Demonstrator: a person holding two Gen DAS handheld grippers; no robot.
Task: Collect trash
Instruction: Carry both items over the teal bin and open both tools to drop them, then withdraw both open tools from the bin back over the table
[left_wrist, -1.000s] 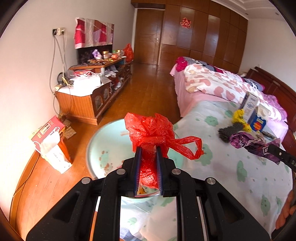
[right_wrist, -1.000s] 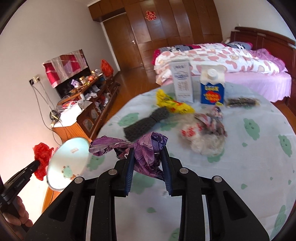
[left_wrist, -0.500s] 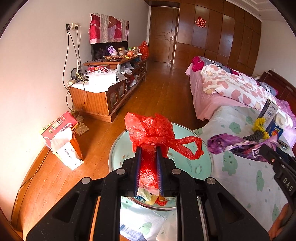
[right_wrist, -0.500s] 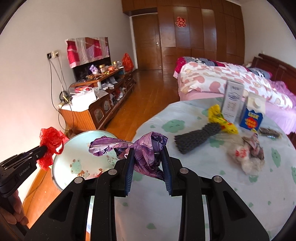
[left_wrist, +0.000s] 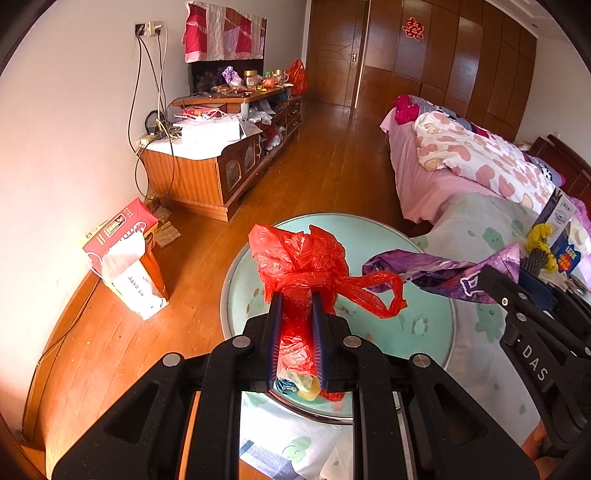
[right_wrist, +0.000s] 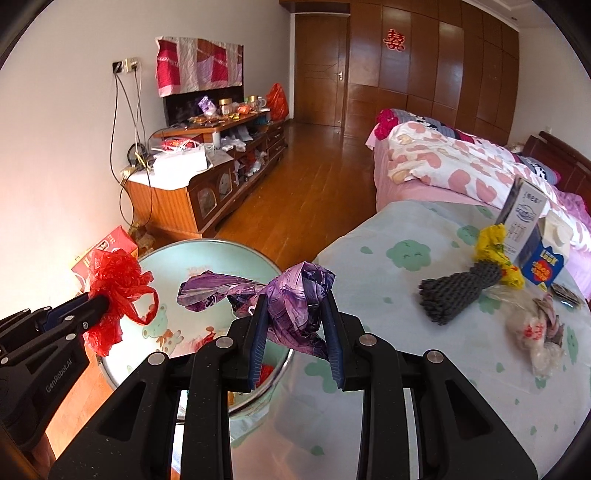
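Note:
My left gripper (left_wrist: 297, 299) is shut on a crumpled red plastic bag (left_wrist: 306, 258) and holds it above a round mint-green basin (left_wrist: 424, 332). More scraps lie in the basin below the bag. My right gripper (right_wrist: 295, 297) is shut on a purple plastic wrapper (right_wrist: 218, 291), whose loose tail reaches out over the basin (right_wrist: 207, 254) towards the red bag (right_wrist: 114, 277). In the right wrist view the left gripper (right_wrist: 98, 302) enters from the left. On the tablecloth (right_wrist: 406, 332) lie a grey knitted piece (right_wrist: 458, 291), a yellow wrapper (right_wrist: 495, 247) and a clear plastic bag (right_wrist: 535, 332).
Two cartons (right_wrist: 524, 218) stand at the table's far right. A red box (left_wrist: 125, 254) leans on the wall at the left. A cluttered wooden cabinet (left_wrist: 207, 173) runs along that wall, and a bed (left_wrist: 461, 158) stands at the right. Wooden floor lies between them.
Both grippers have swung left towards the basin. The right one carried the purple wrapper from over the tablecloth to the basin's rim. Each grip is unchanged.

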